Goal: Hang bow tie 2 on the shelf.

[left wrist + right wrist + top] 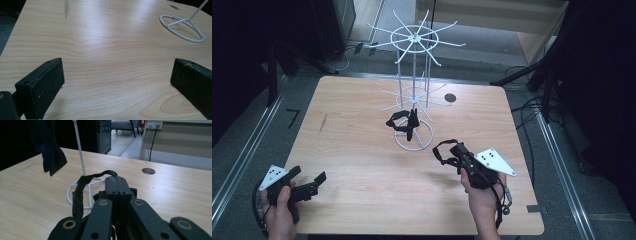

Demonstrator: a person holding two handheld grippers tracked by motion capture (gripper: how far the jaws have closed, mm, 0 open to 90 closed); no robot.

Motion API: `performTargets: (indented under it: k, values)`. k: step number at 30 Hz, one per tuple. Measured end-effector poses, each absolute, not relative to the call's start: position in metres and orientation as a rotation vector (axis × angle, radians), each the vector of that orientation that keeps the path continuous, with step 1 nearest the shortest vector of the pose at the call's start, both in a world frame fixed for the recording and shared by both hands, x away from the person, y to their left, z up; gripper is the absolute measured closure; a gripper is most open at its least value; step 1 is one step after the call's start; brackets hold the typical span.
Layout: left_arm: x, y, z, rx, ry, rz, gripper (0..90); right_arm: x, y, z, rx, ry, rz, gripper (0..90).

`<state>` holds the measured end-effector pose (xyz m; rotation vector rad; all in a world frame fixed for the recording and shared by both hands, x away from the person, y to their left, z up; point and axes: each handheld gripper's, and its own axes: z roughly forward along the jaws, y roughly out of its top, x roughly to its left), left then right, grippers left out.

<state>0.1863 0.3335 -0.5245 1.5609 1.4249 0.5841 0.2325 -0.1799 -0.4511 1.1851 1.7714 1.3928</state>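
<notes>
**Black strap pinched in my right jaws**

The pale wooden table (362,165) fills mid-frame. The white wire hook stand (413,90) rises at upper centre, another dark item hanging there. My right gripper (460,151), lower right, clamps the black looped strap (82,192). My left gripper (309,184), lower left, gapes empty.

Premises read as an office or lab room fitted out for recording. A light wood worktop (362,150) with a round cable hole (450,98) stands on grey carpeted floor (242,145), flanked by dark stand legs (522,75) and loose cables (527,107). The right gripper view shows a wall socket strip (153,124) and a chair base (122,126) beyond.
</notes>
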Motion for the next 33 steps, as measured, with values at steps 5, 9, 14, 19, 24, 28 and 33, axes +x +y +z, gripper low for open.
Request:
performTargets:
  k: [5, 9, 14, 19, 24, 28, 33]
  values:
    - [0.186, 0.333, -0.524, 1.562, 1.425, 0.585, 0.0, 0.234, -0.176, -0.444, 1.173, 1.758, 1.408, 90.0]
    - [0.186, 0.333, -0.524, 1.561, 1.424, 0.584, 0.0, 0.235, -0.173, -0.439, 1.167, 1.747, 1.416, 90.0]
    - [0.186, 0.333, -0.524, 1.567, 1.423, 0.582, 0.0, 0.236, -0.168, -0.431, 1.146, 1.734, 1.436, 90.0]
    - [0.186, 0.333, -0.524, 1.567, 1.423, 0.583, 0.0, 0.236, -0.162, -0.423, 1.126, 1.728, 1.450, 90.0]
    - [0.186, 0.333, -0.524, 1.564, 1.424, 0.583, 0.0, 0.236, -0.157, -0.415, 1.099, 1.719, 1.463, 90.0]
    - [0.186, 0.333, -0.524, 1.562, 1.424, 0.584, 0.0, 0.236, -0.153, -0.410, 1.086, 1.714, 1.473, 90.0]
    - [0.186, 0.333, -0.524, 1.564, 1.424, 0.583, 0.0, 0.234, -0.148, -0.404, 1.064, 1.715, 1.481, 90.0]
